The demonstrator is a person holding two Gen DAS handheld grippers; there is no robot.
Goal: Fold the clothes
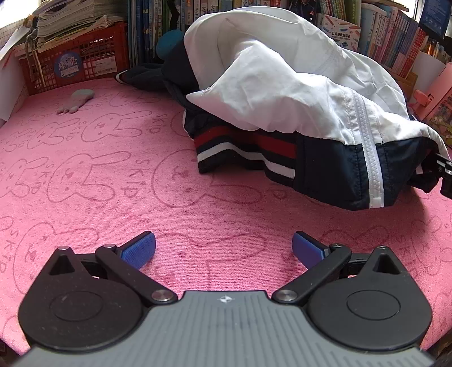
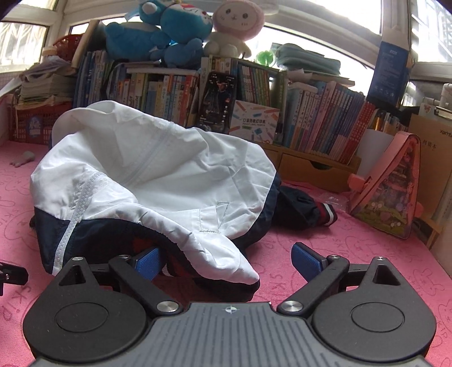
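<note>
Both grippers spread wide, holding nothing, by a heaped jacket.
Left gripper (image 1: 223, 248) hovers over the pink mat (image 1: 84, 175), short of the jacket (image 1: 282, 93); beyond the jacket, a red crate (image 1: 84, 56) holds stacked papers. Right gripper (image 2: 227, 258) straddles the jacket (image 2: 158, 180) hem, left finger beside the fabric; contact unclear.

This is a home, most likely a child's room or study corner. A pink cloth (image 1: 84, 175) printed with rabbits and the word SKIP covers the surface. Rows of colourful children's books (image 2: 325, 118) stand packed along the back, with blue plush toys (image 2: 163, 28) and a pink-hooded plush (image 2: 234, 25) sitting on top. A red plastic crate (image 1: 76, 62) holds stacked papers, and bright windows (image 2: 429, 31) run behind the shelves.
</note>
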